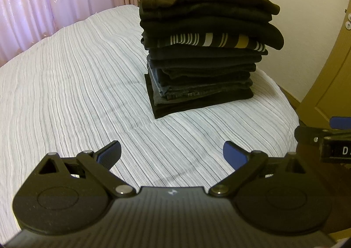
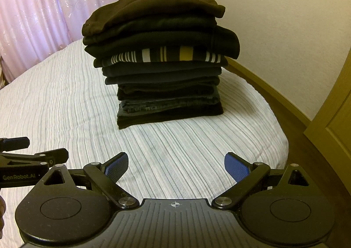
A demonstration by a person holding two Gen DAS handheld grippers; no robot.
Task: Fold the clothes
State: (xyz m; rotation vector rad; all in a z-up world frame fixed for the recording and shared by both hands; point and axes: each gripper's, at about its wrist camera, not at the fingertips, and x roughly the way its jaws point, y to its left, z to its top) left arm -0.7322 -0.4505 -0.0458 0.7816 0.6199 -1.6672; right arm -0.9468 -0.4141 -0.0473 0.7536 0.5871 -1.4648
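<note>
While you hold both tools above the near end of the bed, this is what your cameras show:

Left gripper (image 1: 172, 155): your blue-padded fingers are spread wide with nothing between them, over bare bedspread.
Right gripper (image 2: 176, 168): yours is equally wide apart and holds nothing; it sits just beside the left one.
Stack of folded clothes (image 1: 204, 50): a tall pile of dark garments rests on the bed, ahead of both your tools and apart from them.
Striped garment (image 2: 166, 56): it lies midway up the pile, with white and mustard bands along its folded edge.
Bed (image 1: 65, 85): it wears a white finely striped cover.
Curtain (image 2: 33, 17): pink, behind the bed.
</note>
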